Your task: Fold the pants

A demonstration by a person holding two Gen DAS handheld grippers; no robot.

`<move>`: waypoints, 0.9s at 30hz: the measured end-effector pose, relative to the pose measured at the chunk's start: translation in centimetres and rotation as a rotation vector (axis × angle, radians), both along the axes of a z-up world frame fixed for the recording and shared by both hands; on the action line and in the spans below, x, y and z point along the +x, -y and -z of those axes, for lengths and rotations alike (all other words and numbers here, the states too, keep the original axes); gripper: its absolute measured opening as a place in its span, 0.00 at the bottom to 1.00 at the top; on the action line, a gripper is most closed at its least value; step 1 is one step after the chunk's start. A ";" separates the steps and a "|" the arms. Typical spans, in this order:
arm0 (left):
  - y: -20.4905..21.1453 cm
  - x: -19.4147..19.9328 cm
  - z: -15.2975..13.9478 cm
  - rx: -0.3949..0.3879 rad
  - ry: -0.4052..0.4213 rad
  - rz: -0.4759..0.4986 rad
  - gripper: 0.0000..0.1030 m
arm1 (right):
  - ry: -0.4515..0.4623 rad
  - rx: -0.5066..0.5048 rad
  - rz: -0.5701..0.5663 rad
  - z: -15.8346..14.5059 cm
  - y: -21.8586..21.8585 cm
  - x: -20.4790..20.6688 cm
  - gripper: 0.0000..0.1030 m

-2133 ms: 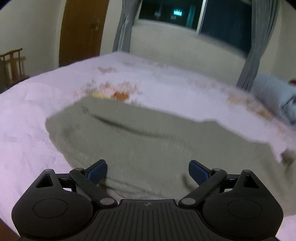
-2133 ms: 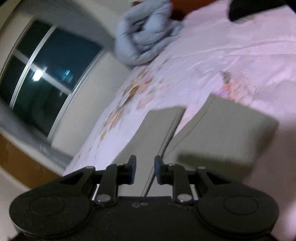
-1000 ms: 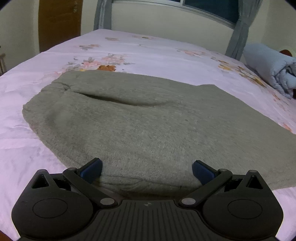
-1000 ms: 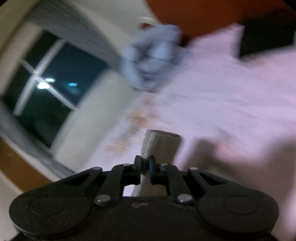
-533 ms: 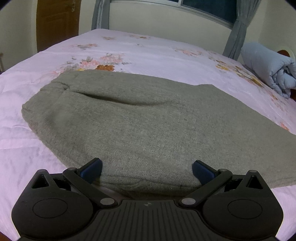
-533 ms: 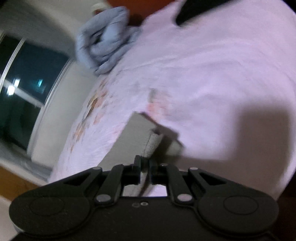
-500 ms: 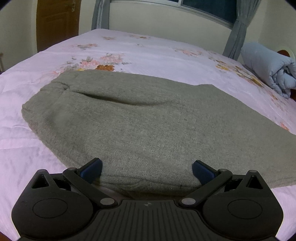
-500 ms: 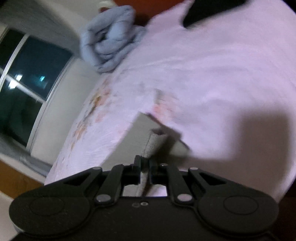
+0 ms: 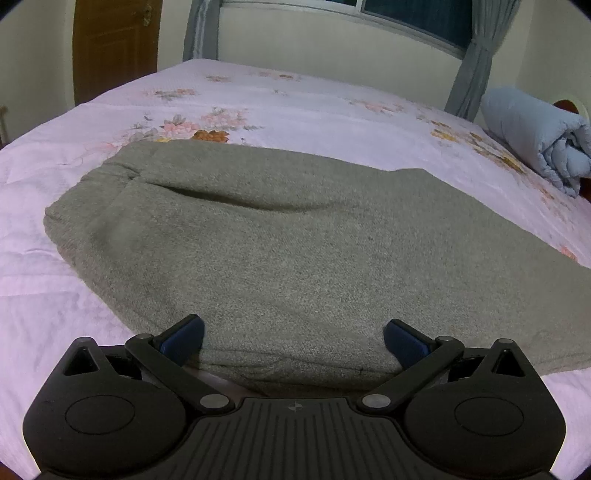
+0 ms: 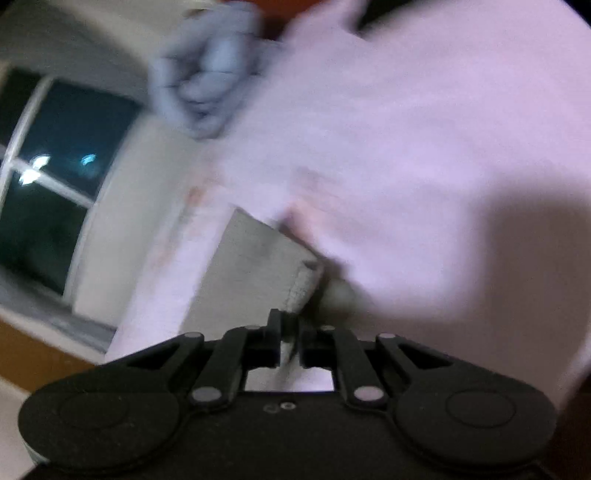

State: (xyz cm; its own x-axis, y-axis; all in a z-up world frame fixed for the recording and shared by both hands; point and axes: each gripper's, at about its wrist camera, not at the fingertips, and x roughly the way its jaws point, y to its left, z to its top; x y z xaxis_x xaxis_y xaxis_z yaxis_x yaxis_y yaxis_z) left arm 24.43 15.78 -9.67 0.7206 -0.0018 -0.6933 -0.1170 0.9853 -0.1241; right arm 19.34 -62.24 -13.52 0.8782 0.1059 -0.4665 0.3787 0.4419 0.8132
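Door [image 9: 114, 44], brown wood, far left of left wrist view, behind bed corner.
Curtain, grey [image 9: 201, 29], just right of door; second grey curtain [image 9: 476, 59] farther right, tied at mid-height; dark window strip between them along top edge.
Bed sheet [image 9: 295, 99], pale pink w/ floral print, fills most of both views.
Pants [image 9: 295, 251], grey-green knit, lying flat on sheet at centre of left wrist view; waistband end toward left, long crease across upper part, legs running off to right edge. Near hem sits directly in front of left gripper.
Left gripper [image 9: 293, 338], black body, blue fingertips [image 9: 183, 334] spread wide apart; near edge of pants between them, cloth bulging into gap, pads not pressing on it. Released.
Quilt, light blue, rolled [image 9: 535, 136], far right on bed, well apart from pants.
Right wrist view: tilted and motion-blurred. Window [image 10: 55, 177], dark w/ light spots, at left. Same quilt [image 10: 207, 81] at top, blurred. Pants [image 10: 258, 258] seen as pale strip running up from jaws, hemmed edge visible. Sheet at right w/ large shadow.
Right gripper [image 10: 290, 332], black, clenched tight on pants edge; cloth pinched between fingers, hem standing up just beyond tips.
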 end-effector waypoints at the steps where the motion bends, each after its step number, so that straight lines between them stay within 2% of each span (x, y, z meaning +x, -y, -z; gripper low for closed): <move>1: 0.0 0.0 0.0 0.002 -0.003 0.001 1.00 | 0.012 0.000 0.005 0.1 0.0 -0.2 0.00; 7: 0.1 0.1 0.0 0.011 -0.006 0.001 1.00 | 0.002 -0.030 0.004 -1.0 -0.4 0.4 0.00; 9: 0.0 0.0 0.0 0.006 -0.002 -0.001 1.00 | 0.056 -0.010 0.011 -1.8 -0.8 -0.2 0.00; 10: 0.0 0.0 0.0 0.007 -0.001 0.000 1.00 | 0.085 -0.049 -0.010 -2.8 -1.3 -0.4 0.00; 11: 0.0 0.1 0.0 0.009 -0.001 0.000 1.00 | 0.079 -0.072 -0.022 -3.3 -1.6 -0.4 0.00; 12: 0.0 0.2 0.0 0.011 -0.001 -0.001 1.00 | 0.058 -0.053 -0.023 -3.2 -1.6 0.2 0.00; 15: 0.1 0.2 0.0 0.013 -0.003 -0.004 1.00 | -0.047 -0.033 0.011 -1.9 -0.7 0.8 0.00; 16: 0.0 0.2 0.0 0.011 -0.004 -0.003 1.00 | -0.056 -0.005 0.014 -1.2 -0.5 0.8 0.00; 18: 0.2 0.2 0.0 0.012 -0.004 0.000 1.00 | -0.050 0.027 0.031 -0.8 -0.6 0.2 0.00; 25: 0.0 0.1 0.0 0.005 0.001 0.001 1.00 | 0.024 0.000 0.070 -2.2 -1.0 -0.7 0.00; 27: 0.0 0.1 0.0 0.005 -0.002 0.004 1.00 | -0.027 -0.024 0.077 -2.0 -0.5 -0.7 0.00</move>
